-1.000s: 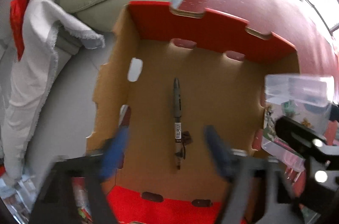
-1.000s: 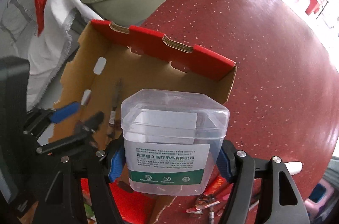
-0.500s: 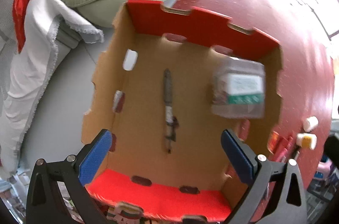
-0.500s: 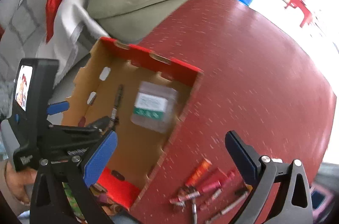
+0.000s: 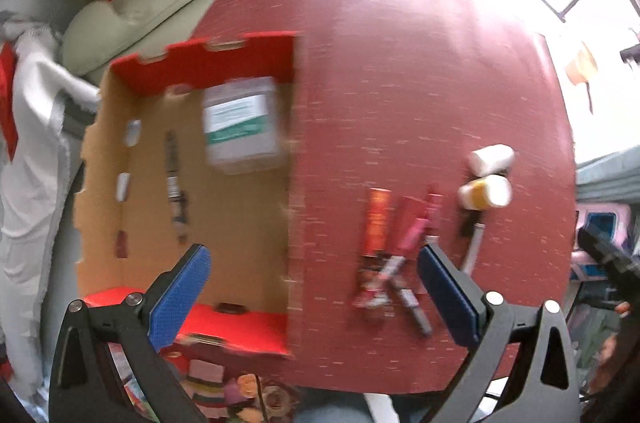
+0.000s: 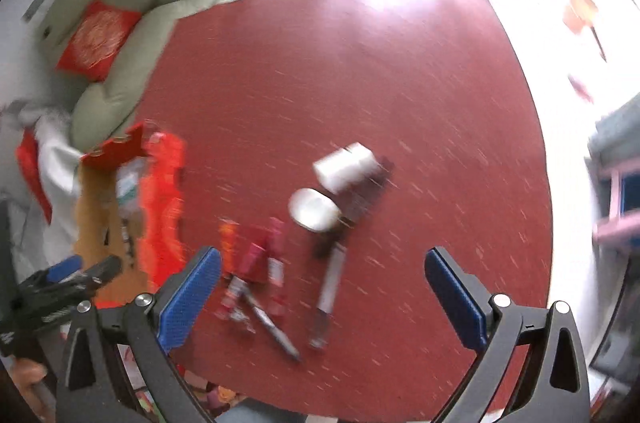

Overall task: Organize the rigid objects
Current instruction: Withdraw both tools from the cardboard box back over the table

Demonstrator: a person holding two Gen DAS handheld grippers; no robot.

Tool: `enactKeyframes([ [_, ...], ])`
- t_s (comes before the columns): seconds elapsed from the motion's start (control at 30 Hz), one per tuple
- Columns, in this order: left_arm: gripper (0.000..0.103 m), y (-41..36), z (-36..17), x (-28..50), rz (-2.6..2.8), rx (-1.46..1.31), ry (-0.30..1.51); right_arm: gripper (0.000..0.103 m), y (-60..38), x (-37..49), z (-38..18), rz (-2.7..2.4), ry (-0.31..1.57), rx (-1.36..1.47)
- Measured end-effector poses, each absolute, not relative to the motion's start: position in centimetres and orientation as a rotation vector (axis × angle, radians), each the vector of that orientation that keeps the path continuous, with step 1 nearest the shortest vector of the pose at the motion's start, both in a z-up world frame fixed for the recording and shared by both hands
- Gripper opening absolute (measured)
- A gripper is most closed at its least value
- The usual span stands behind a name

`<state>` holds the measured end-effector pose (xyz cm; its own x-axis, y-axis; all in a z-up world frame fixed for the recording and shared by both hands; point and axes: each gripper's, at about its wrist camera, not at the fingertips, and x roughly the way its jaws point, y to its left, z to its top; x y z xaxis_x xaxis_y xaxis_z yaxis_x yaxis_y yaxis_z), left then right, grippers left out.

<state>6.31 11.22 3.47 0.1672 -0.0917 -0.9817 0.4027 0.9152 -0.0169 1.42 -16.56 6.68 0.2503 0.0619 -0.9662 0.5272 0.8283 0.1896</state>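
Both our grippers, left and right, have jaws wide apart, holding nothing. Pens lie low-centre on the counter: light, stiff, slippery, so we'd pinch mid-barrel. Bottles sit just beyond; box mid-left.

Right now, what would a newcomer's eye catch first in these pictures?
The big red table fills both views. At its left edge stands a red-rimmed cardboard box holding a clear plastic container and a pen. Loose tubes and pens and two small bottles lie scattered on the tabletop.
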Motion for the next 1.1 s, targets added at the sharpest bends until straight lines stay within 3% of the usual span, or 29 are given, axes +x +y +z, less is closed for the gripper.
enactKeyframes([
  [0.47,0.103,1.1,0.3,0.4,-0.412,0.420,1.396,0.102,-22.9,-6.4,0.6,-0.362,1.381,0.628],
  [1.1,0.103,1.4,-0.1,2.9,-0.323,0.405,1.369,0.102,-25.1,-6.2,-0.2,-0.356,1.437,0.707],
])
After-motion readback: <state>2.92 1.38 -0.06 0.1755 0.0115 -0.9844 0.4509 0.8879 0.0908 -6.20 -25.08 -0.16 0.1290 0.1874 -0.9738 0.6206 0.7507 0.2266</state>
